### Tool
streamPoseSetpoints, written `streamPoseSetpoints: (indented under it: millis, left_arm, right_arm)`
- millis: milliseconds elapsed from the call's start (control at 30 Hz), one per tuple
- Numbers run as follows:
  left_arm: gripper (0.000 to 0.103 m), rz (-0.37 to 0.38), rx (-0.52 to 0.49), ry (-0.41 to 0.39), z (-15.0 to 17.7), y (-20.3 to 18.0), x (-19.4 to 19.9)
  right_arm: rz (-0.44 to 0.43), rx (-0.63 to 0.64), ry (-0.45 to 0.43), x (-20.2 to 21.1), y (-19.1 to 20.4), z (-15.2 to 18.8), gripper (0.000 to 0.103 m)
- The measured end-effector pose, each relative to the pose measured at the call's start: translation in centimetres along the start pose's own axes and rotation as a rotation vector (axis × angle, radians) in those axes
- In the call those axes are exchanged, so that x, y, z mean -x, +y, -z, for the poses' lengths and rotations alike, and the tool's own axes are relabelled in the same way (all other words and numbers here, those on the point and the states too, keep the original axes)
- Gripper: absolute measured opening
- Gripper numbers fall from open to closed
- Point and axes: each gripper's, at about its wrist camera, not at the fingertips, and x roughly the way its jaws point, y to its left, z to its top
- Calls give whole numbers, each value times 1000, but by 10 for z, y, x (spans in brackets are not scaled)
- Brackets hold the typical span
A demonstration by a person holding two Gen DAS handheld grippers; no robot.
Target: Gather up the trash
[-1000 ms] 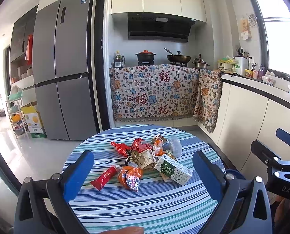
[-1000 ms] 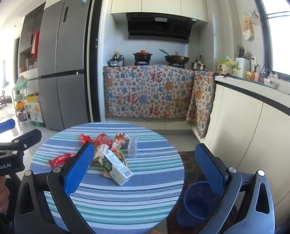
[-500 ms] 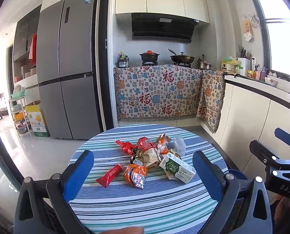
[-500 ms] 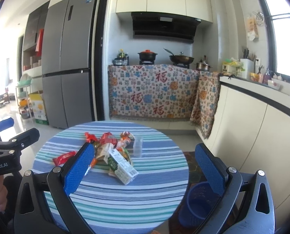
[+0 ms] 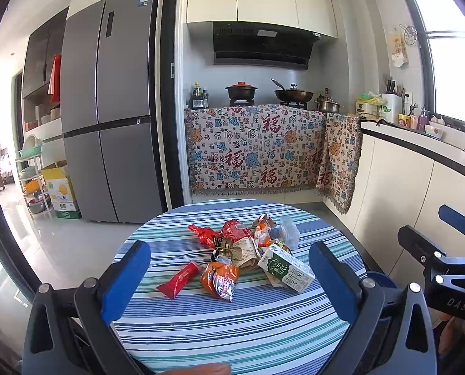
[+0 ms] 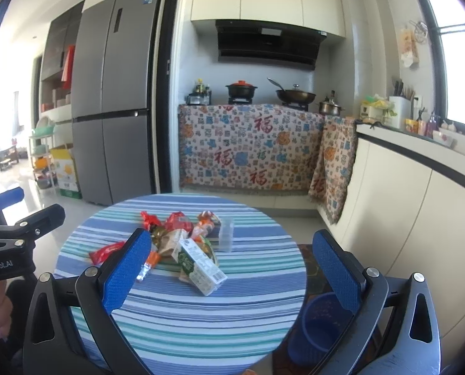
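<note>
Both tools [image 5: 229, 276] [image 6: 232, 264] spread wide over striped table [image 5: 232, 328], wrappers [image 5: 220, 281] heaped, blue bin [image 6: 319, 328] beside

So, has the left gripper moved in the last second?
Yes. The left gripper has swung to its left: the fridge and stove cloth slid rightward in its view.

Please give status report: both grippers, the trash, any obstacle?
Left gripper open, empty. Right gripper open, empty. Trash pile untouched on table. Blue bin beside table, path clear.
</note>
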Motion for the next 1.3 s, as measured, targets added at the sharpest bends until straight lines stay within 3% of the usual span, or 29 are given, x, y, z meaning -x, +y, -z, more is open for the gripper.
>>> streamPoseSetpoints:
  millis: [1300]
  left_arm:
    - [103,-8,0,-3,-1,6,7]
  right_arm:
    - [-21,23,-5,1,9,-1,103]
